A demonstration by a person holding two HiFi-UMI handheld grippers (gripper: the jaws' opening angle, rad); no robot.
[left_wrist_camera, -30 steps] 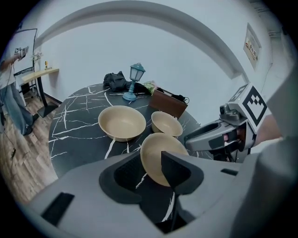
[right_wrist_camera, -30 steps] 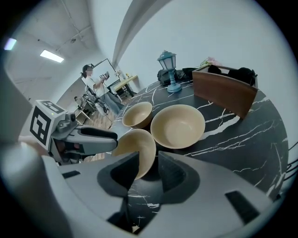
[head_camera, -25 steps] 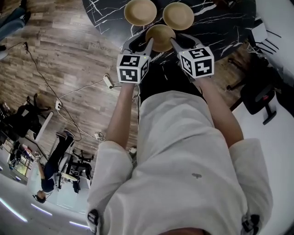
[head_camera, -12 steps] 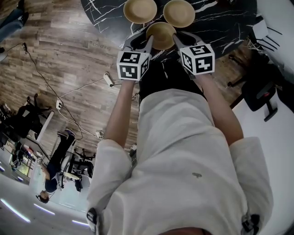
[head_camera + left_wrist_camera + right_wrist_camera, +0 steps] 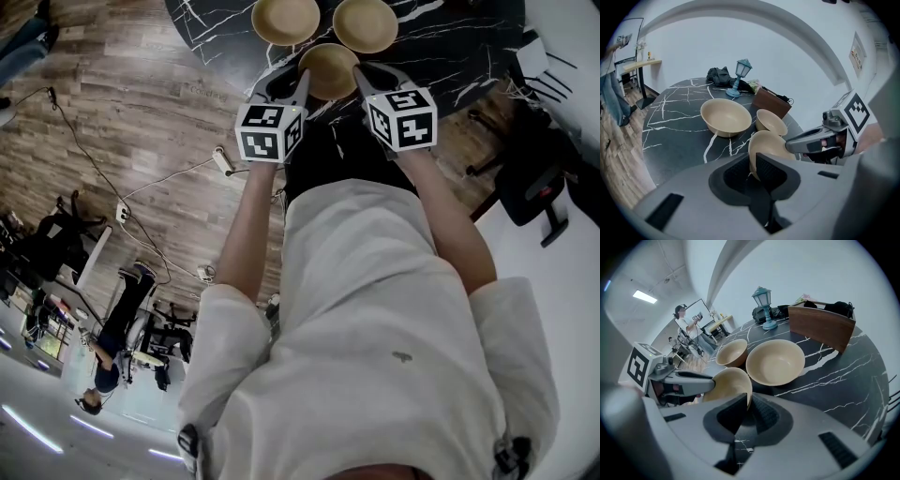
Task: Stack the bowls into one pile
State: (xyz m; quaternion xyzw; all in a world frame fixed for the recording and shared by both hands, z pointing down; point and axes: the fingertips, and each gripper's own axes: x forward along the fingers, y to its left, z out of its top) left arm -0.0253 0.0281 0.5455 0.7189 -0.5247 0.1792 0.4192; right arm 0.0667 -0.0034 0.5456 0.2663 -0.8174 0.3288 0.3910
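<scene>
Three tan bowls stand on the black marble table (image 5: 450,47). The near bowl (image 5: 328,67) sits by the table's front edge, with the two others (image 5: 285,21) (image 5: 365,24) behind it. My left gripper (image 5: 302,86) has its jaws over the near bowl's left rim (image 5: 759,146). They have just been closing, and the pads pinch the rim. My right gripper (image 5: 358,81) holds the opposite rim (image 5: 733,383) the same way, its jaws also just closed in. Each gripper shows in the other's view: the right gripper (image 5: 813,140) and the left gripper (image 5: 686,379).
At the table's far side stand a small blue lantern (image 5: 742,75), a brown wooden piece (image 5: 771,101) and a black bag (image 5: 718,75). A black office chair (image 5: 530,192) is to my right. Cables and a power strip (image 5: 221,165) lie on the wooden floor.
Both grippers' jaws have narrowed onto the near bowl's rim. The hands and the three bowls have stayed where they were.
</scene>
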